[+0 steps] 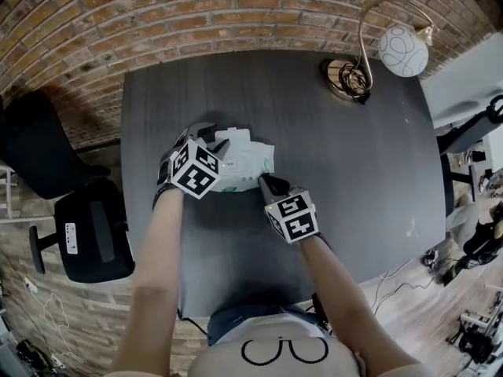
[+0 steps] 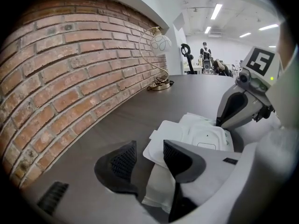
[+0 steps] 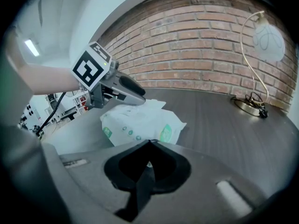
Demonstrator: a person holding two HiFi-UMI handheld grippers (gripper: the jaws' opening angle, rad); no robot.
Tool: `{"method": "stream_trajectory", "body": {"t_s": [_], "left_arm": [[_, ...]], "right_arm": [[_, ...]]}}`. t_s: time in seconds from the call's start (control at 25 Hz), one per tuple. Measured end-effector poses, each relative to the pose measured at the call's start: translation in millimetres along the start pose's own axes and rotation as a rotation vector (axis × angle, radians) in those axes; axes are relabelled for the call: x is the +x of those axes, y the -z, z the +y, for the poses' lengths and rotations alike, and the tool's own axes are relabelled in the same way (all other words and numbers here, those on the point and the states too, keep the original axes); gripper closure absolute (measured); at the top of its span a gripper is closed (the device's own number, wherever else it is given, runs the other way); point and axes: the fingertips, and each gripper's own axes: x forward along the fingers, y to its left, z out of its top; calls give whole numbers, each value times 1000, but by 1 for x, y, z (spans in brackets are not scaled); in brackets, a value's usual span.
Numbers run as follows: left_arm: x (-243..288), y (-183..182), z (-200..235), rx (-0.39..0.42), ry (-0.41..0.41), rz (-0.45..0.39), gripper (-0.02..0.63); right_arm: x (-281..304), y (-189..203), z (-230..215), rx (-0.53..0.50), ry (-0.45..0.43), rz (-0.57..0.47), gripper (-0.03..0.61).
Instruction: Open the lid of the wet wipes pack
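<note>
A white wet wipes pack [image 1: 253, 159] with green print lies on the dark table [image 1: 354, 179]. Its white lid [image 2: 169, 136] stands flipped up toward the brick wall. My left gripper [image 1: 216, 142] sits at the pack's left end, open; in the left gripper view [image 2: 149, 146] its right jaw lies over the pack and the lid's edge shows in the gap, untouched by the pads. My right gripper [image 1: 266, 181] is shut, its tips [image 3: 149, 143] against the pack's [image 3: 135, 122] near edge. Whether they pinch the film I cannot tell.
A brass lamp [image 1: 350, 77] with a white globe [image 1: 403, 49] stands at the table's far right. A black office chair [image 1: 86, 234] sits off the left edge. A brick wall [image 1: 236, 14] runs behind the table.
</note>
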Motion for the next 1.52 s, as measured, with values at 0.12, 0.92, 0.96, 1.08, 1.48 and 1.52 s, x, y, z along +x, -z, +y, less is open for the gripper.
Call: {"method": "stream_trajectory", "body": {"t_s": [0.12,0.92,0.96,1.08,1.48,1.52], "left_arm": [[-12,-4,0,-3,-23,-13,437],[-181,-42,-52,-55,-253,-193,436],[-191,-45,-55,-64,-270,-216,436],[-223,-56,-65,-100,-320,-296,436],[-316,-80,-87,-191,-461,-530,437],[-323,-81,-90,-192,-468,-544,436]], "right_arm": [[-2,-2,0,-28,28,1,580],[-128,-60,51,-185,97,-227,580],[-136,-64,53,-196,104,-244,580],[-164,-75,58,-208,124,-303,580],[-259,-123,69,-240,186,-531,546],[-267,-127,70,-242,189,-550,542]]}}
